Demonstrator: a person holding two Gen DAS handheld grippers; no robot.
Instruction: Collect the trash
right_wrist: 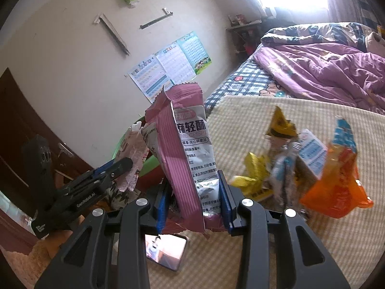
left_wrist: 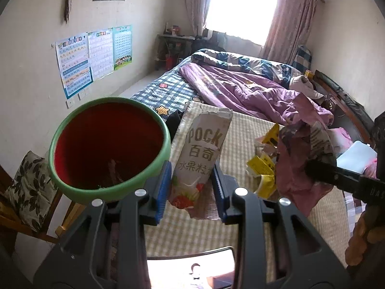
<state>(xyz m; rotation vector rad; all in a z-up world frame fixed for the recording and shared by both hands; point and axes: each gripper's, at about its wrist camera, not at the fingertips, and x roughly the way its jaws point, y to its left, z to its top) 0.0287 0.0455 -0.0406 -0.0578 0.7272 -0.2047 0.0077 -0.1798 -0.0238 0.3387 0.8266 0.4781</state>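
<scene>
My left gripper (left_wrist: 192,168) is shut on a white Pocky wrapper (left_wrist: 204,144) that stands upright between its blue pads. Just left of it is a bin with a green rim (left_wrist: 101,192) and a red inside. My right gripper (right_wrist: 195,192) is shut on a pink and silver snack wrapper (right_wrist: 185,132). In the left wrist view that gripper (left_wrist: 312,168) reaches in from the right with the pink wrapper (left_wrist: 296,163). The right wrist view shows the left gripper (right_wrist: 127,163) and its wrapper (right_wrist: 134,154) beside the bin (right_wrist: 149,166). Yellow (right_wrist: 252,180), blue-white (right_wrist: 310,154) and orange (right_wrist: 334,187) wrappers lie on the mat.
A checked woven mat (right_wrist: 264,110) covers the bed's near end. A purple quilt (left_wrist: 240,89) is bunched further back. A wooden chair with a leaf-print cushion (left_wrist: 28,187) stands at the left by the wall. A dark door (right_wrist: 14,120) is at far left.
</scene>
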